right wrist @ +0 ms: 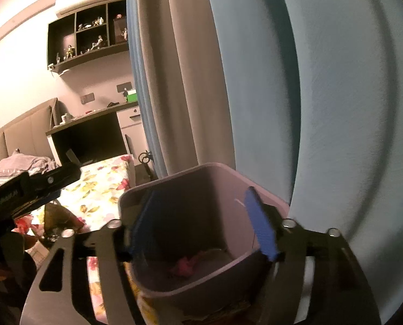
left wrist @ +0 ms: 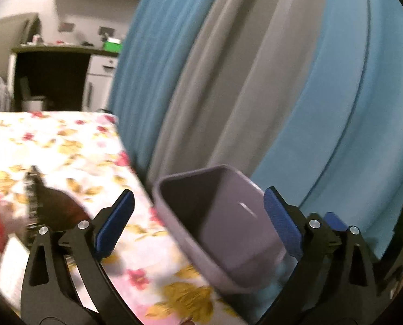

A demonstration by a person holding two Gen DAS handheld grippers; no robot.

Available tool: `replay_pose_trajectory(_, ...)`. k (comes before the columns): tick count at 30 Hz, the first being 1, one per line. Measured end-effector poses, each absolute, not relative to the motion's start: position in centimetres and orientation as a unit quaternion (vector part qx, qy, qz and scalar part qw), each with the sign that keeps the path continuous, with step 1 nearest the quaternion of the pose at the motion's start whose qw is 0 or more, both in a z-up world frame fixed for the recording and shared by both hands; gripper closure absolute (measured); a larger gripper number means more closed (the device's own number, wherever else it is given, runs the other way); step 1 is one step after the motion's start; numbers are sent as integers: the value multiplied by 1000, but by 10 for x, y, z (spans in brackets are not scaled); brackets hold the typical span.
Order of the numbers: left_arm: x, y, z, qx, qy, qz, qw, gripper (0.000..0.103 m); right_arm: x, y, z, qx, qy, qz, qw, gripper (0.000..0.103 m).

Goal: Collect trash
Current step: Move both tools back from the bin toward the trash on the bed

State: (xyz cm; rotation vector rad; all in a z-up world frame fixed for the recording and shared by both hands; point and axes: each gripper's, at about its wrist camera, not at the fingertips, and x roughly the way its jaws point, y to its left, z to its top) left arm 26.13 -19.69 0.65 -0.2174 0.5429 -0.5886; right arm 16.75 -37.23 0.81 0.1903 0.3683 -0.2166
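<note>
A mauve square plastic bin (left wrist: 220, 227) stands by the bed's edge, mouth tilted toward me. My left gripper (left wrist: 198, 224) is open and empty in front of it, its blue pads either side of the bin's mouth. In the right wrist view my right gripper (right wrist: 204, 224) is open above the same bin (right wrist: 201, 243). A pink crumpled scrap (right wrist: 186, 265) lies at the bin's bottom. A dark brown wrapper (left wrist: 53, 205) lies on the bedspread at the left; it also shows in the right wrist view (right wrist: 57, 216), under the left gripper's body.
A floral bedspread (left wrist: 65, 149) covers the bed. Blue and grey curtains (left wrist: 228, 67) hang right behind the bin. A desk with a dark recess (right wrist: 93, 132) and wall shelves (right wrist: 87, 35) stand at the far end of the room.
</note>
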Motion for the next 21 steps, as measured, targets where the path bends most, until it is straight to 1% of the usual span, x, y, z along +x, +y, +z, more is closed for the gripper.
replay_pose_trajectory(2, 247, -183, 11, -97, 258, -265, 924, 6, 159, -368, 11, 95, 179, -104, 974, 21)
replay_pose_trajectory(4, 235, -172, 13, -91, 254, -244, 931, 6, 151, -362, 15, 91, 178, -98, 975, 17)
replay_pose_trajectory(9, 199, -145, 21, -64, 242, -198, 948, 6, 127, -344, 22, 86, 172, -82, 978, 15)
replay_pose_trajectory(13, 172, -119, 25, -66, 241, -173, 953, 6, 108, -326, 29, 86, 167, -56, 981, 13)
replay_pose_trajectory(21, 119, -55, 8, -53, 254, -103, 960, 6, 77, -273, 31, 69, 178, -2, 982, 13)
